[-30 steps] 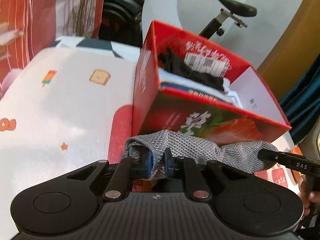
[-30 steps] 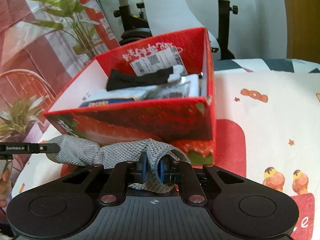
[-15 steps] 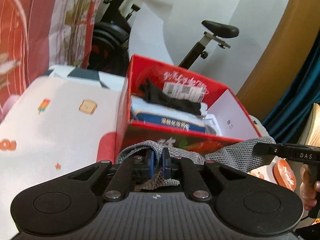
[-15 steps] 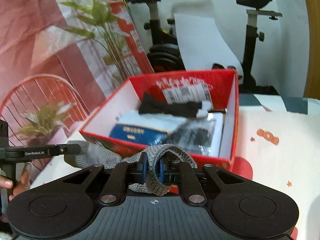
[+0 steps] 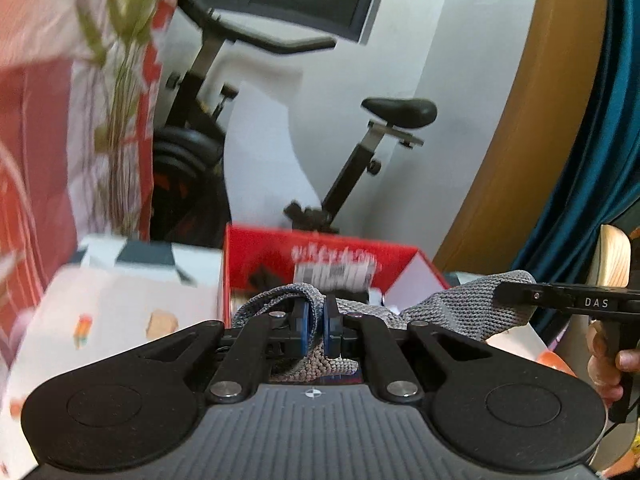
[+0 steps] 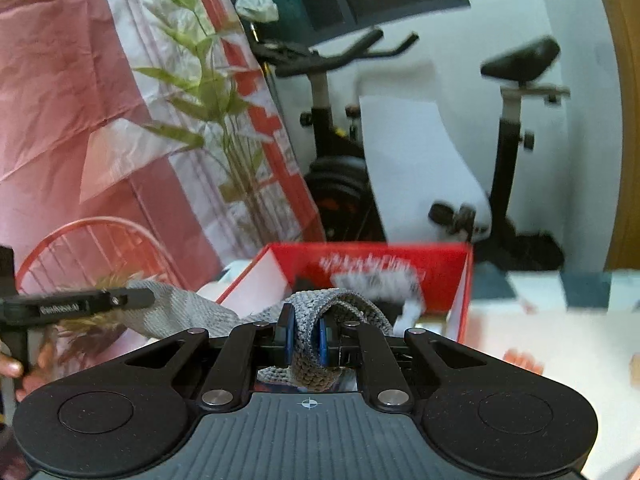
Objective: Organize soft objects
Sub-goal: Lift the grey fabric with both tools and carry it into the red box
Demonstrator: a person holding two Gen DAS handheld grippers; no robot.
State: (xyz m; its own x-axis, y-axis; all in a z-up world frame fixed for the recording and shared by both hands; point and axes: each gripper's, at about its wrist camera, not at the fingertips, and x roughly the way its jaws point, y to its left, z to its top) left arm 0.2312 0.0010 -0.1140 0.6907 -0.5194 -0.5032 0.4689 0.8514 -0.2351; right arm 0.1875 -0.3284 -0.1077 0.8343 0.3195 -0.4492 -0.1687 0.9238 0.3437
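Left gripper [image 5: 315, 326]: jaws clenching one end of the grey cloth [image 5: 460, 308].
Right gripper [image 6: 305, 336]: jaws clenching the other end.
Box [image 6: 464, 280]: sitting behind the cloth.

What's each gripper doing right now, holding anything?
Left gripper: shut on one end of the grey knitted cloth.
Right gripper: shut on the other end of the same cloth.

The knitted cloth [image 5: 460, 312] is grey with a fine woven pattern. The box [image 6: 464, 268] is red outside, white inside. The claw pads [image 5: 304, 328] are blue. The bed cover [image 5: 120, 312] is white with small coloured pictures. The curtain [image 5: 592, 184] is dark teal.
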